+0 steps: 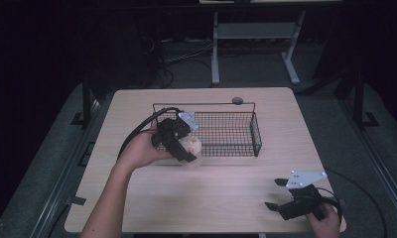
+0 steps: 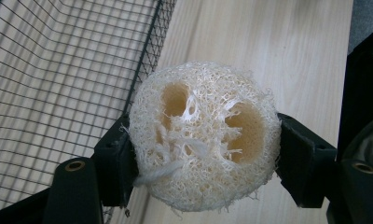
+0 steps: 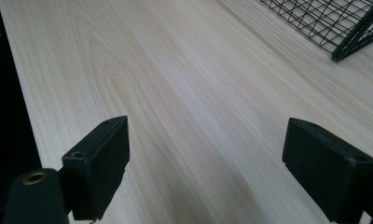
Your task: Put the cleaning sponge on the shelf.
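The left gripper is clamped on a loofah sponge, its two black jaws pressing the round, cream-coloured puff from either side. In the high view the sponge hangs in the air at the near left corner of the wire basket, just at its front wall, with the wooden table beneath. The right gripper rests near the table's front right corner, well apart from the basket, its jaws spread wide with nothing but bare wood between them.

The sponge looks very light and springy: an open web of dry fibres with two large hollows through its face. It probably gives under pressure and springs back, so a firm squeeze across its widest part, as here, seems the safest hold. The rough fibre should grip the pads well rather than slip, but loose strands and the thick thread trailing from its lower left could snag on the basket's mesh.

The back of the sponge is hidden, so its thickness is hard to judge. The left gripper view cuts off most of the basket, and whether the sponge sits over the inside or just outside the wall cannot be told. The surrounding room is too dark to make out.
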### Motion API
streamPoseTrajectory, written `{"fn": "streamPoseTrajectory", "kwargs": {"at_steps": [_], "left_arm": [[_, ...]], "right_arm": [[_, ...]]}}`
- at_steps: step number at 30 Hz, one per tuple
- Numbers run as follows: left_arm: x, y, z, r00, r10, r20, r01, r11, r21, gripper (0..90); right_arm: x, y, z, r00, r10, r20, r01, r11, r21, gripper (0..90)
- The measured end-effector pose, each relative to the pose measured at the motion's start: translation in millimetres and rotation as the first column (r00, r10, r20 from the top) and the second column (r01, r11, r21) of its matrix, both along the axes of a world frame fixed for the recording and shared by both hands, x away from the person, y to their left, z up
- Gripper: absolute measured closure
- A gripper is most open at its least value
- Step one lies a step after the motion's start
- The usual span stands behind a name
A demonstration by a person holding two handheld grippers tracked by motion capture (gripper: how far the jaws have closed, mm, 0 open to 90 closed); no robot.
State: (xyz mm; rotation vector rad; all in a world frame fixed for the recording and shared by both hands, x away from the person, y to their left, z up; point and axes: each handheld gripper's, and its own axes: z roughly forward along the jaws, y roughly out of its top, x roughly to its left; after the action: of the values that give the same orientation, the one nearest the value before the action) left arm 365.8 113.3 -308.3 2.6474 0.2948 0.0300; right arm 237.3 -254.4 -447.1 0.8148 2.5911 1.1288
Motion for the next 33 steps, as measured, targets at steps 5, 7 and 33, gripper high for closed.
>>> {"fn": "streamPoseTrajectory", "kwargs": {"at_steps": [5, 7, 33], "left_arm": [[8.4, -2.3, 12.7, 0.9998, 0.002, 0.017, -0.002, 0.9999, 0.010, 29.9], [10.6, -1.7, 14.9, 0.9998, 0.001, 0.018, -0.001, 1.0000, 0.007, 29.9], [68.9, 20.1, 6.6, 0.9905, 0.138, -0.003, -0.138, 0.9886, -0.061, 30.0]], "right_arm": [[1.0, -1.3, -0.6, 1.0000, -0.005, -0.006, 0.005, 1.000, 0.001, 14.3], [1.6, -0.9, -1.3, 0.9999, -0.001, -0.012, 0.001, 1.000, -0.004, 14.3], [7.1, 0.5, -2.2, 0.9998, -0.020, -0.008, 0.020, 1.000, 0.002, 14.3]]}}
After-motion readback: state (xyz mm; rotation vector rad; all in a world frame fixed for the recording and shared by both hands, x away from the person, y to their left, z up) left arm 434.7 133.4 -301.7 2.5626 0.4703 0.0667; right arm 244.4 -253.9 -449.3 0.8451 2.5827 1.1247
